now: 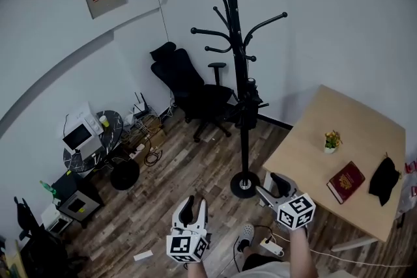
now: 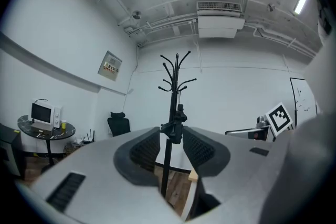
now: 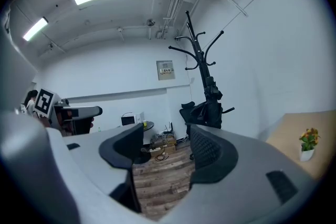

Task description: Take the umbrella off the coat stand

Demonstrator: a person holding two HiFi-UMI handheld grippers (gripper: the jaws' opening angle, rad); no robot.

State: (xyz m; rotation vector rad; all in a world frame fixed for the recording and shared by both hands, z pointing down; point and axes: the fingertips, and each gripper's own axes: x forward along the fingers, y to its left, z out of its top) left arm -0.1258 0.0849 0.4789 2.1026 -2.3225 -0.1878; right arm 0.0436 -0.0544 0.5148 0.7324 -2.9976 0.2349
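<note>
The black coat stand [image 1: 236, 42] rises from a round base on the wooden floor, just left of the table. A folded black umbrella [image 1: 251, 103] hangs against its pole at mid height. Both grippers are low in the head view, well short of the stand. My left gripper [image 1: 195, 204] is open and empty; in the left gripper view the umbrella [image 2: 178, 122] and pole show far off between the jaws of the gripper [image 2: 170, 140]. My right gripper [image 1: 270, 184] is also open and empty. In its own view the gripper [image 3: 165, 140] frames bare floor, with the umbrella [image 3: 214, 98] up to the right.
A light wooden table [image 1: 306, 159] on the right bears a small potted plant [image 1: 332, 140], a red book [image 1: 346, 181] and a black cloth [image 1: 383, 179]. A black office chair [image 1: 195, 91] stands behind the coat stand. A round side table with a microwave [image 1: 79, 135] is at left. A power strip [image 1: 271, 246] lies by my feet.
</note>
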